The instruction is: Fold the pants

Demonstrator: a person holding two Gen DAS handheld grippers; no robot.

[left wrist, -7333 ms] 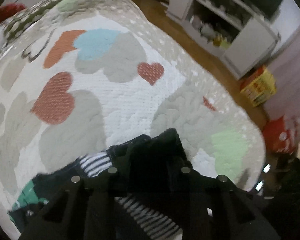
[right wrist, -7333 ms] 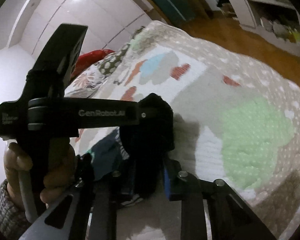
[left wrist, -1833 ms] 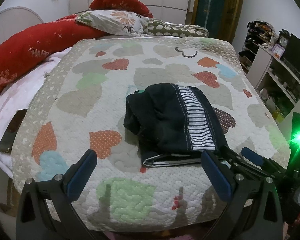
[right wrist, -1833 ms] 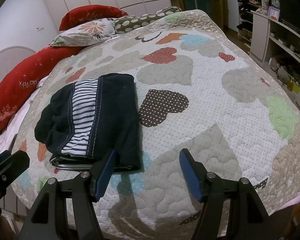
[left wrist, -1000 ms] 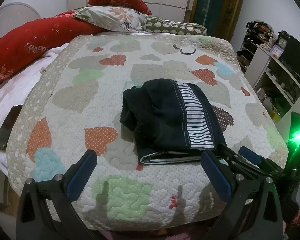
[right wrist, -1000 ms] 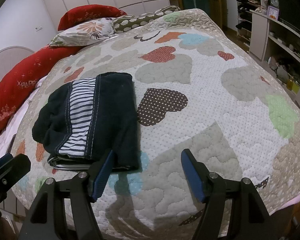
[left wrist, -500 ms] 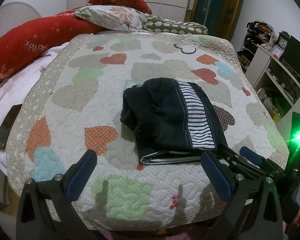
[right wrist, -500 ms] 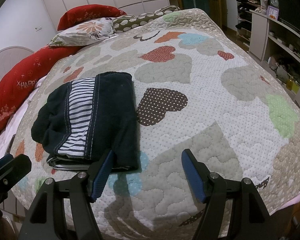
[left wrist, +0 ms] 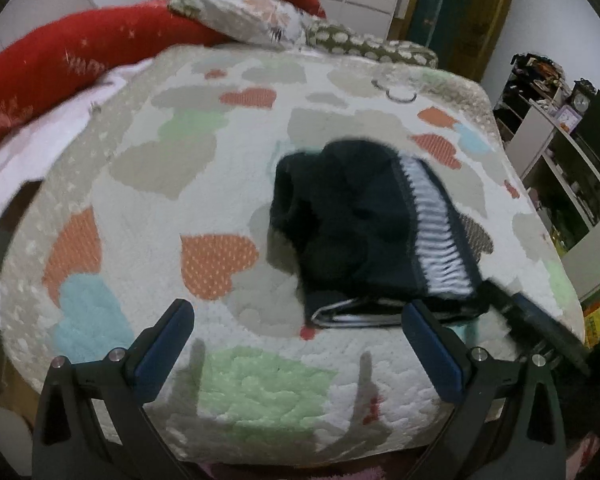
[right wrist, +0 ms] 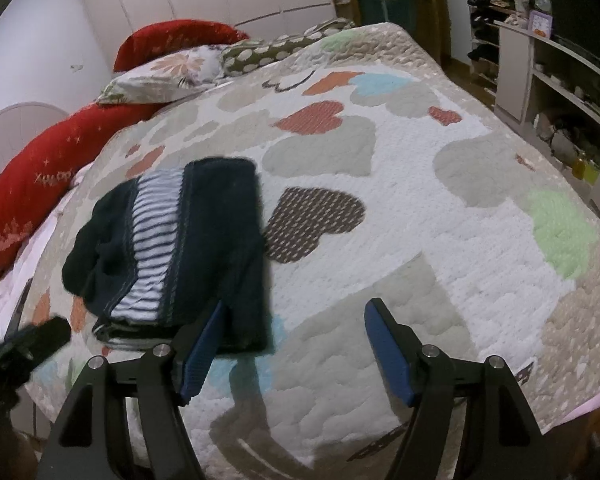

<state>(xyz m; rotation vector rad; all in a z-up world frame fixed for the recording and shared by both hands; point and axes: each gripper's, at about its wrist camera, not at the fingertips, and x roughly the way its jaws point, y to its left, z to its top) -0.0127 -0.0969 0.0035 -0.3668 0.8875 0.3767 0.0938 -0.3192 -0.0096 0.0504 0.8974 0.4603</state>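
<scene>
Pants lie folded into a compact dark bundle on the heart-patterned quilt, toward the near edge of the bed. I see a white-and-navy striped panel running across the top of the bundle, and layered edges showing at its near end. The far left part of the bundle looks lumpier and less flat than the rest.

Left gripper: my view shows both blue-padded fingers spread wide, nothing between them. It sits off the near edge of the quilt, with the bundle ahead and to the right; the right pad overlaps the bundle's near corner in the frame, but I cannot tell whether it touches. This view is motion-blurred.

Right gripper: fingers also wide apart and holding nothing. Its left pad sits just at the near right corner of the pants; contact I cannot confirm. Bare quilt lies between the pads.

The right gripper's tip shows at the right of the left view, beside the bundle's near right corner. A dark blurred shape at the lower left of the right view is probably the left gripper.

At the head of the bed: a long red bolster, a floral pillow, a spotted olive pillow. White shelving stands to the right of the bed.
</scene>
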